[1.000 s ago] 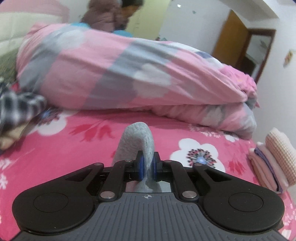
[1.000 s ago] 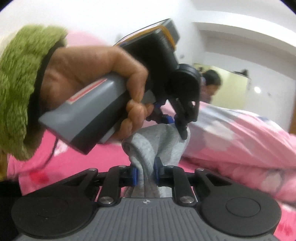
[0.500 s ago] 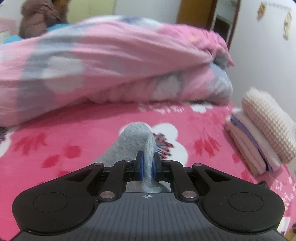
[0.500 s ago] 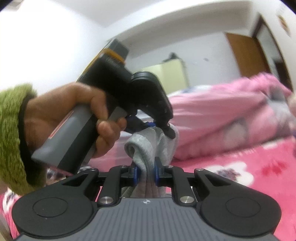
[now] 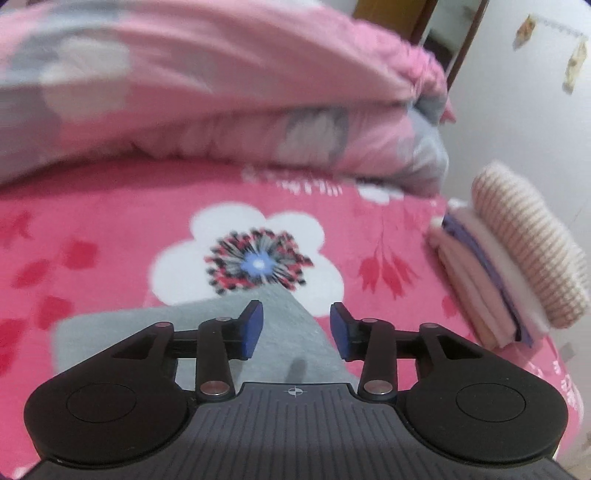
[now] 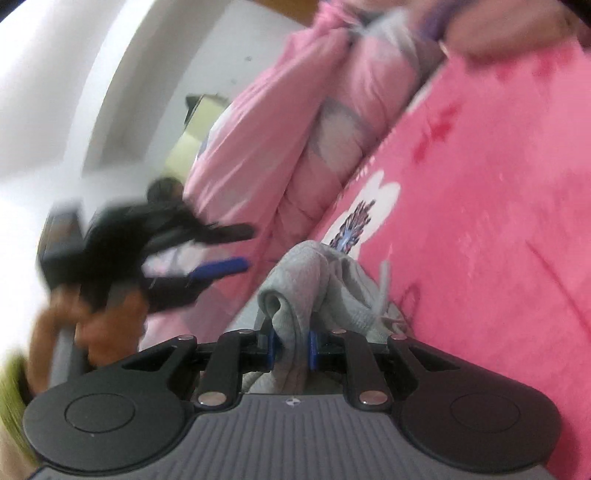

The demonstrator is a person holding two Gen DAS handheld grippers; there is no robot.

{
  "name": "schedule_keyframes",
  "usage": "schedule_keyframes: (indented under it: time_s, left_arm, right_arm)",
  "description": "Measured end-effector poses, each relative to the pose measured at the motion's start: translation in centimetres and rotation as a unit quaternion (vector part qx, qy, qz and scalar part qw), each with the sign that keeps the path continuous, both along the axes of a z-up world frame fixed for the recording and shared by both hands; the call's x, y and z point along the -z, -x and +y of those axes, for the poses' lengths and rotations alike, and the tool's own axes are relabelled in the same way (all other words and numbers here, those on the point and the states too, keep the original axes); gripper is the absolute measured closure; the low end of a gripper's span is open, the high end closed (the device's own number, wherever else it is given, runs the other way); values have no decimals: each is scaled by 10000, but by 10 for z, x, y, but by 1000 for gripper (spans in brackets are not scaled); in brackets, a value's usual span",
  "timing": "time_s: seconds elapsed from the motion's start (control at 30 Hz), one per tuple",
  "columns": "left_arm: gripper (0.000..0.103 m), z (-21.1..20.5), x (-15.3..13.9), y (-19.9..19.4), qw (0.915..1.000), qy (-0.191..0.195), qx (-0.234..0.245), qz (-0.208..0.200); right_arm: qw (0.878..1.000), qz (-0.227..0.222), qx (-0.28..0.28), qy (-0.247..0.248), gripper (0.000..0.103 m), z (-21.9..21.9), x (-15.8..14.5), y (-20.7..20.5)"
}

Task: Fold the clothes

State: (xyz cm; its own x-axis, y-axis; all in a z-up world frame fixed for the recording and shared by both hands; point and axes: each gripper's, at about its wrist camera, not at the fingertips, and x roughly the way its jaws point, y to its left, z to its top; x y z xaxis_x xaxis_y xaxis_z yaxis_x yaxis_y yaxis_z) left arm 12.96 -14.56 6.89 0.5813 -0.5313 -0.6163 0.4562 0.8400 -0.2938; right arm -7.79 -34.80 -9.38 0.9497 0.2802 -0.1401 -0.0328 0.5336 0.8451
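A grey knit garment point(image 5: 155, 328) lies on the pink flowered bedsheet point(image 5: 110, 236) under my left gripper point(image 5: 296, 330). Its jaws are opening, the blue pads stand apart, and the cloth lies below them, not pinched. In the right wrist view the picture is rolled sideways and blurred. My right gripper point(image 6: 292, 349) is shut on a bunched fold of the same grey garment point(image 6: 317, 280). The left gripper point(image 6: 221, 267) shows there as a dark blur to the left, held by a hand point(image 6: 88, 325) in a green fuzzy sleeve.
A rolled pink and grey quilt point(image 5: 221, 103) lies across the far side of the bed. A stack of folded clothes point(image 5: 509, 266) with a beige striped knit on top sits at the bed's right edge by the white wall. A wooden door point(image 5: 439, 29) stands behind.
My left gripper has let go of the grey garment, which now lies on the sheet, and swung right toward the folded stack. The right gripper rolled sideways, keeping its hold on the cloth.
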Motion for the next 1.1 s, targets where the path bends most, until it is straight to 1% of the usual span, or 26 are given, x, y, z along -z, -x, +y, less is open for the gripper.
schedule_keyframes:
  time_s: [0.03,0.07,0.13,0.17,0.2,0.23,0.27,0.3,0.37,0.43,0.47,0.5,0.53,0.6,0.63,0.67,0.7,0.77,0.83,0.87,0.9,0.93,1.0,1.03,1.1]
  left_arm:
    - [63,12,-10,6,9999,-88,-1,-145]
    - [62,24,-20,13,9993,-212,5,-319]
    - [56,49,-38,30,9963,-514,36,-685]
    - [51,59,-43,40,9941,-680,76,-842]
    - [48,67,-45,51,9915,-845,129,-980]
    - [47,74,-45,61,9887,-1012,185,-1088]
    - [47,80,-41,71,9861,-1180,249,-1145]
    - [47,83,-35,80,9834,-1341,303,-1187]
    - [47,88,-22,96,9781,-1618,367,-1258]
    - [47,92,-8,109,9747,-1747,437,-1326]
    - [47,94,-5,116,9740,-1746,485,-1360]
    - [47,97,-2,123,9737,-1708,549,-1403]
    - [47,99,0,128,9733,-1644,624,-1474]
    - [47,102,7,137,9723,-1493,731,-1641]
    - [47,102,11,140,9717,-1439,771,-1707]
    - [47,101,15,141,9711,-1415,801,-1747]
    - [47,101,20,142,9706,-1401,811,-1783]
    - [47,97,29,138,9699,-1433,727,-1827]
    - [49,97,36,134,9694,-1490,602,-1858]
    - [49,97,37,131,9700,-1471,562,-1852]
    - [49,99,39,129,9708,-1433,525,-1852]
    - [49,100,39,128,9716,-1372,494,-1866]
    - [49,101,42,126,9719,-1306,496,-1895]
    - [49,99,47,126,9711,-1320,572,-1902]
    - [51,91,60,130,9653,-1509,824,-1966]
  right_arm:
    - [10000,-3,-21,-66,86,-8,-1,-11]
    - [9998,-28,-76,-181,86,-11,0,-14]
    - [9987,-85,-202,-455,86,-17,1,-14]
    - [9977,-114,-270,-609,86,-19,1,-15]
    - [9972,-67,-297,-690,86,-22,2,-16]
    - [9966,-10,-317,-759,86,-24,3,-18]
    - [9963,99,-299,-797,84,-27,4,-23]
    - [9959,215,-275,-830,84,-30,6,-29]
    - [9935,249,-313,-1065,83,-36,10,-29]
    - [9923,283,-276,-1175,79,-42,10,-29]
    - [9932,302,-187,-1110,75,-45,6,-24]
    - [9942,321,-89,-1027,64,-47,2,-18]
    - [9950,339,10,-944,59,-49,-2,-13]
    - [9979,285,131,-568,58,-51,-14,3]
    - [9987,239,90,-449,58,-49,-19,9]
    - [9993,217,-6,-308,59,-44,-23,13]
    - [9996,206,-187,-44,63,-33,-28,14]
    - [9965,203,-573,567,65,-7,-38,16]
    - [9878,241,-915,1240,70,23,-44,9]
    - [9817,264,-1044,1569,78,38,-47,4]
    - [9758,269,-1121,1857,82,50,-51,-1]
    - [9692,271,-1188,2138,82,61,-55,-6]
    - [9614,15,-1125,2512,83,71,-70,-4]
    - [9556,-34,-994,2774,83,71,-76,-5]
    - [9408,-107,-702,3316,83,72,-88,-7]
